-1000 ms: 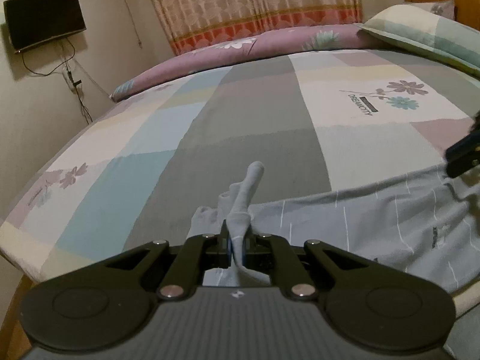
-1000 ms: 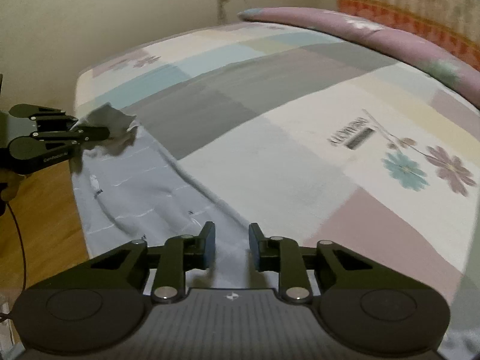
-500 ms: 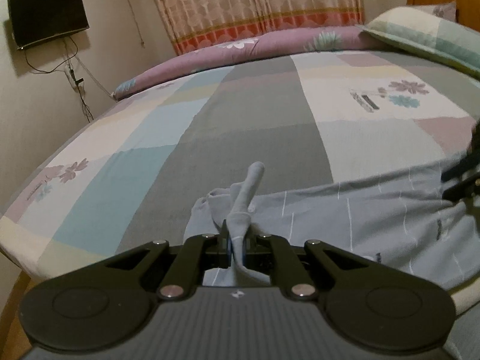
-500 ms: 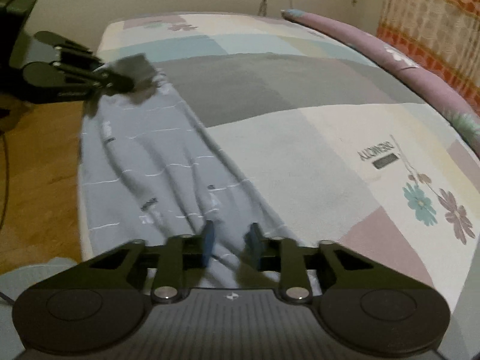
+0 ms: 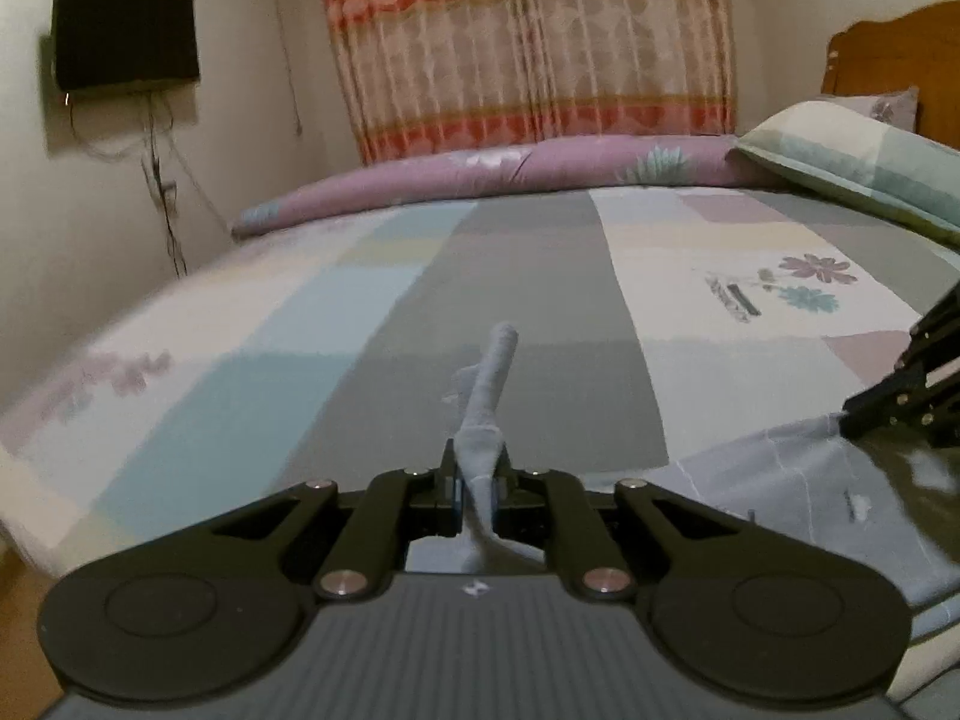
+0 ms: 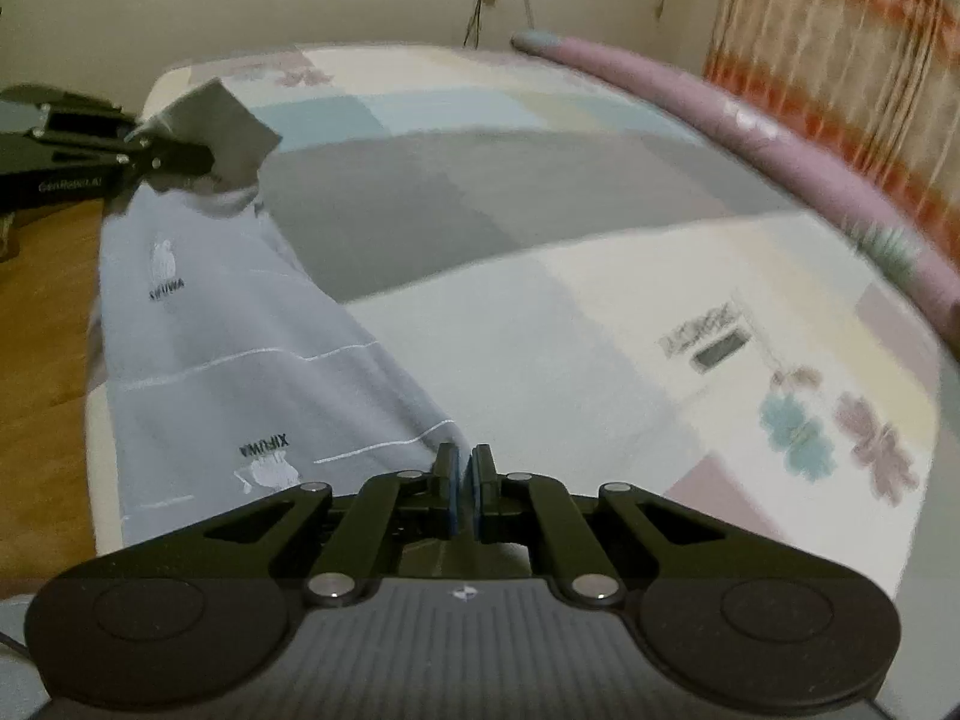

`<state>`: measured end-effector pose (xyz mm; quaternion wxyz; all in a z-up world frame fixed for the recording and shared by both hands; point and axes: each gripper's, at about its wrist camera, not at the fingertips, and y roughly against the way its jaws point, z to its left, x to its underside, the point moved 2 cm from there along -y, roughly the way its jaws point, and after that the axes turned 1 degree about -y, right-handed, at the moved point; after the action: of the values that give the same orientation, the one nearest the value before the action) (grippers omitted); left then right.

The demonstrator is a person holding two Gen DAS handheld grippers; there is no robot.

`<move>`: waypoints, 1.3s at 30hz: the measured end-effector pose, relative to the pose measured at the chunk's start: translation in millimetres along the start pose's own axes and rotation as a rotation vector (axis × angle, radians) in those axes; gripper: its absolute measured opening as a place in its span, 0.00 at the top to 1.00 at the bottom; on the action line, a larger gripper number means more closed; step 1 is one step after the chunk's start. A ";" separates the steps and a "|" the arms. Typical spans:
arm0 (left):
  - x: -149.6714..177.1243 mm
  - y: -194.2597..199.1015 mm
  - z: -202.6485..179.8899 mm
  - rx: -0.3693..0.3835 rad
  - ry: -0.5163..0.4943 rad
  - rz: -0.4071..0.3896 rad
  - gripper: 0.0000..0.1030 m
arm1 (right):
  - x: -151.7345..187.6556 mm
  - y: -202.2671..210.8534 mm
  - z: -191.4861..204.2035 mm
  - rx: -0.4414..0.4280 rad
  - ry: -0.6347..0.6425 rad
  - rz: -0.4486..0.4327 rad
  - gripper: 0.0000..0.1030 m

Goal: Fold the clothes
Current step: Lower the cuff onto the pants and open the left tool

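A light blue-grey garment (image 6: pixel 240 348) with thin white stripes and printed logos is stretched along the near edge of the bed, lifted off it. My left gripper (image 5: pixel 477 468) is shut on one end, and a twisted strip of the cloth (image 5: pixel 489 384) sticks up past the fingers. My right gripper (image 6: pixel 463 468) is shut on the other end of the garment. The left gripper also shows in the right wrist view (image 6: pixel 174 156), holding a flap of cloth. The right gripper shows at the right edge of the left wrist view (image 5: pixel 858 420).
The bed (image 5: pixel 540 300) has a patchwork sheet in grey, blue, white and pink. A rolled purple quilt (image 5: pixel 510 171) lies along its far side and a pillow (image 5: pixel 852 168) at the head. Curtain (image 5: pixel 528 48), wall-mounted black screen (image 5: pixel 123 39) and wooden floor (image 6: pixel 42 300) surround it.
The right gripper closed on the garment's edge. Both grippers rose and the cloth between them pulled taut and lifted off the bed.
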<state>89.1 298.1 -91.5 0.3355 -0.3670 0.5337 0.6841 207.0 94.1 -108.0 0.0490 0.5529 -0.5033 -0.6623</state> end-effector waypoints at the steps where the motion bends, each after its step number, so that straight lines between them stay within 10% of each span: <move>1: 6.3 -5.2 2.5 0.001 0.018 0.020 0.89 | 2.6 0.0 0.0 -0.002 -0.006 -0.002 0.87; 11: 13.2 -7.0 26.6 0.002 0.141 0.036 0.49 | 38.6 80.3 9.0 -0.071 0.030 0.021 0.75; 22: 18.5 -28.5 25.2 -0.009 0.134 0.128 0.60 | 107.6 105.3 28.3 -0.072 0.071 0.141 0.76; 24: 18.8 -30.2 23.2 -0.010 0.103 0.134 0.79 | 106.6 104.2 30.4 -0.071 0.091 0.138 0.97; 26: 16.0 -30.8 20.6 0.023 0.070 0.141 0.94 | 102.6 108.6 31.0 -0.083 0.116 0.147 0.97; 34: 3.1 -35.6 24.6 -0.030 -0.019 0.169 0.93 | 105.0 121.7 27.2 -0.150 0.112 0.208 0.97; 39: -9.4 -11.6 23.4 0.006 -0.031 0.101 0.91 | 90.0 133.6 24.5 -0.168 0.066 0.132 0.80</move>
<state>100.3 322.7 -85.2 0.3099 -0.3280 0.5485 0.7040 87.7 -12.1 -76.1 0.1554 0.5339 -0.4792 -0.6790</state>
